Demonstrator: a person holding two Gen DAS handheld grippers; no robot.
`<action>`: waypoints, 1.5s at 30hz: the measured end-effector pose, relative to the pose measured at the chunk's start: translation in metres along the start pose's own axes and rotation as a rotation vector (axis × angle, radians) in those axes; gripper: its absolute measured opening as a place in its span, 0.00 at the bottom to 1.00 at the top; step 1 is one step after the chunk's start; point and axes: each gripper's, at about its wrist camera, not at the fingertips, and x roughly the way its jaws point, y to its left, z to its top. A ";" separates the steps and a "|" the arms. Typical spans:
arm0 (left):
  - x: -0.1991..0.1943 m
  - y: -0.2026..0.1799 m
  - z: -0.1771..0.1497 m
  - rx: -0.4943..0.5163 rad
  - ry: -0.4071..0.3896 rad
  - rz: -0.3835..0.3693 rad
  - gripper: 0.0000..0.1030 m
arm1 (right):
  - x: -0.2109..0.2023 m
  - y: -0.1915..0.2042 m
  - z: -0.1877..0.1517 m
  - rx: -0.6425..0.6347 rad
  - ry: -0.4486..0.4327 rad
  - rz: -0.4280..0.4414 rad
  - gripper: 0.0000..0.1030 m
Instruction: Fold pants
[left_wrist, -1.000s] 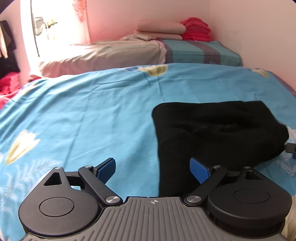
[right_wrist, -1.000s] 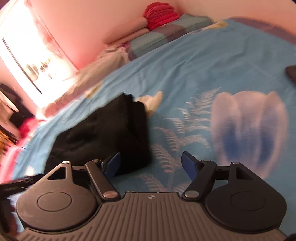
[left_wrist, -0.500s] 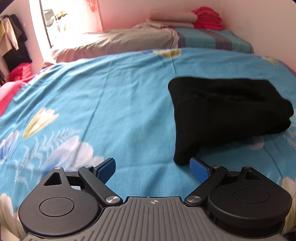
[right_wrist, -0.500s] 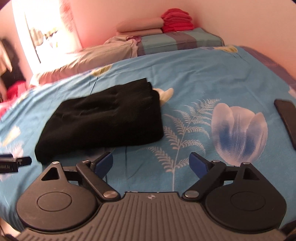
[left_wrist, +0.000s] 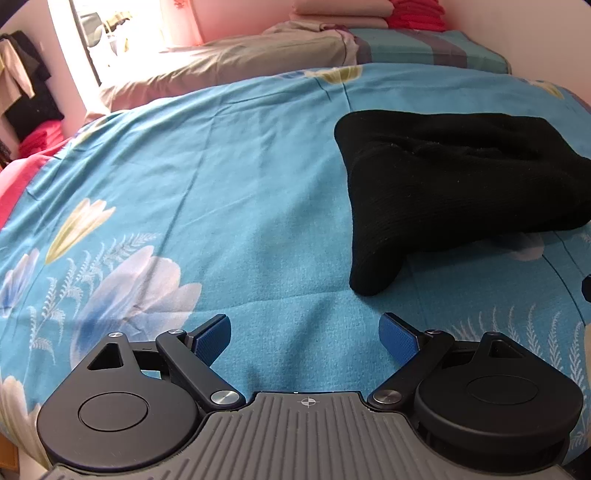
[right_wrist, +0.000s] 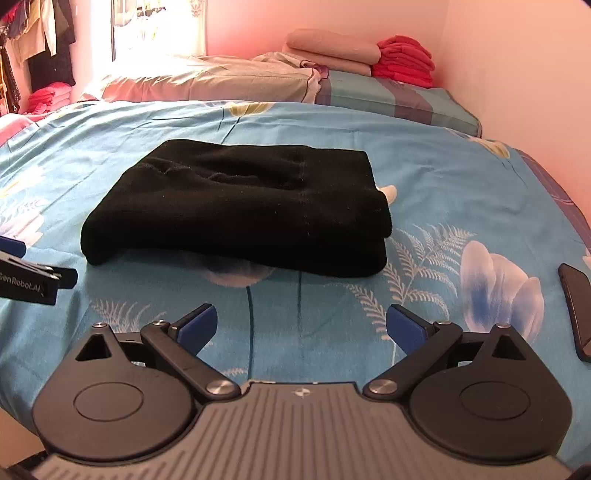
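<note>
On the bed (right_wrist: 461, 173), folded black pants (right_wrist: 240, 206) are laid; left gripper (left_wrist: 305, 334) and right gripper (right_wrist: 301, 325) are held nearby, jaws wide apart, nothing gripped.

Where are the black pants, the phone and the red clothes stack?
black pants (right_wrist: 240, 206): right wrist view, middle of the folded top layer.
phone (right_wrist: 576, 310): right wrist view, its dark face at the right edge.
red clothes stack (right_wrist: 404, 61): right wrist view, middle of the pile.
</note>
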 end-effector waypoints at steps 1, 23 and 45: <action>0.001 0.000 0.000 0.000 0.003 -0.001 1.00 | 0.001 0.000 0.001 0.004 0.002 0.006 0.96; 0.006 -0.002 0.005 0.018 0.019 -0.017 1.00 | 0.012 0.003 0.004 0.004 0.031 0.039 0.96; 0.010 -0.001 0.007 0.027 0.032 -0.026 1.00 | 0.011 0.007 0.006 -0.007 0.023 0.052 0.96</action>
